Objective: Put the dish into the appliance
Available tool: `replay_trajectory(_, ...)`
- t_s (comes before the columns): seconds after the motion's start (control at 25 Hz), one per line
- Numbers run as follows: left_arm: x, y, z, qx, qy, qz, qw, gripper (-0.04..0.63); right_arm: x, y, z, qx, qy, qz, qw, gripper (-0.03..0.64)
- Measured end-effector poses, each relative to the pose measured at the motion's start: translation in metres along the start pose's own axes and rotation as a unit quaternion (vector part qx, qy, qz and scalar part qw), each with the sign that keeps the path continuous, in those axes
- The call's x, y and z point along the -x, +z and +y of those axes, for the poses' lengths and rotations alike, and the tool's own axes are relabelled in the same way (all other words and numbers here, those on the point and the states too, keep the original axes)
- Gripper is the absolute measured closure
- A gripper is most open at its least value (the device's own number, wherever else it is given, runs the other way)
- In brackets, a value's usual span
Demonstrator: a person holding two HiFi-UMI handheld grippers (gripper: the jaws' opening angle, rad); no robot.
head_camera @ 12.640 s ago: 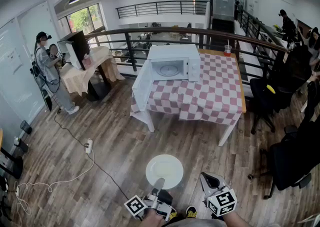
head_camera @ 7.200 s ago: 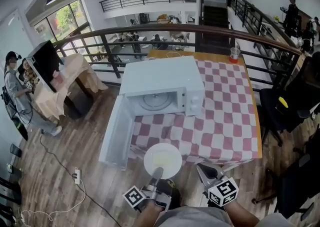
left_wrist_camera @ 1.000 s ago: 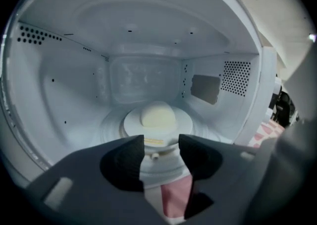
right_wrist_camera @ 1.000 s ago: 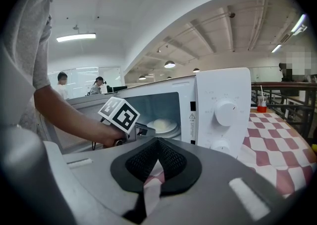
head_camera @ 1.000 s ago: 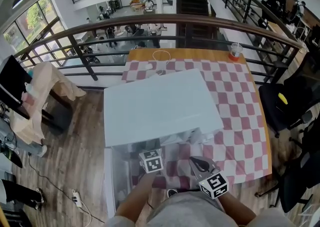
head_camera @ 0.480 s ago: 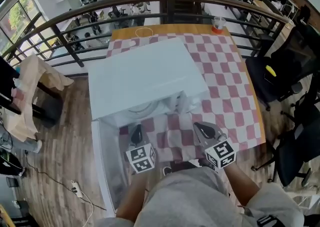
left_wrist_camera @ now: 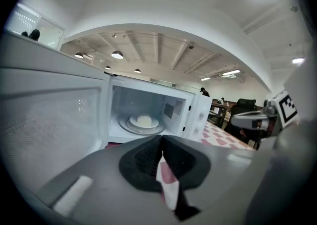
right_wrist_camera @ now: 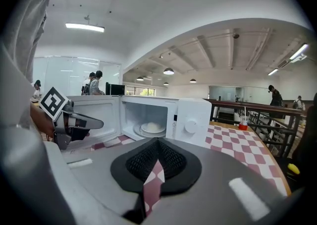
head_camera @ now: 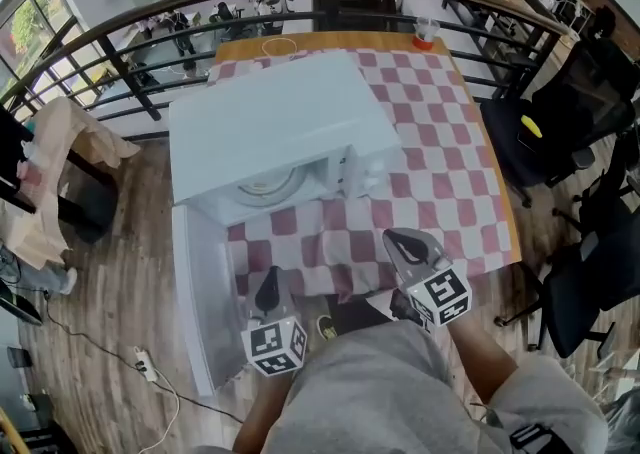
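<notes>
Inside microwave (head_camera: 270, 142): dish (left_wrist_camera: 144, 120) released | left gripper (head_camera: 267, 292) withdrawn, jaws together | right gripper (head_camera: 403, 244) closed

dish (left_wrist_camera: 143, 120): left the grip, now inside microwave (head_camera: 265, 127) | left hand-held gripper (head_camera: 268, 284): withdrawn, jaws closed empty

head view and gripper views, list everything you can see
microwave: one, white, on the table, door open
dish: one, white, inside the microwave
tablecloth: one, red-and-white check, over the table
cup: one, red, table's far corner
railing: one, dark, behind the table
chairs: at least two, black, right of the table
left gripper: one, grey, shut, empty, by the open door
right gripper: one, grey, shut, empty, over the table's near edge
</notes>
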State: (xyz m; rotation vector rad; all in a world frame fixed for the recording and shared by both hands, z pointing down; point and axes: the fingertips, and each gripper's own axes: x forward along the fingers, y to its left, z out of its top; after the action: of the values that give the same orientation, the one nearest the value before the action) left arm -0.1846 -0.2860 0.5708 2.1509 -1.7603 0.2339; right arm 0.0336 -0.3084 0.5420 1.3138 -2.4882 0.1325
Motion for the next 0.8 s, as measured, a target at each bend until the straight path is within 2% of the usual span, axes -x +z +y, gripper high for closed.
replay_trajectory(0.2,0.018,0.008,-0.013,-0.008,-0.013,-0.012,0.9998,0.584,0.010,-0.002,0.005,0.000,-0.001,-0.003,1.000,0.618)
replay_trajectory(0.6,0.036,0.006,-0.021,-0.022,0.001,-0.009,0.9997,0.584,0.024,-0.010,0.004,-0.011,0.005,0.001,1.000,0.618)
replay_trajectory(0.8,0.047,0.003,-0.041,-0.030,0.007,-0.008,0.9995,0.584,0.043,-0.014,0.006,-0.012,0.013,0.004,1.000,0.618)
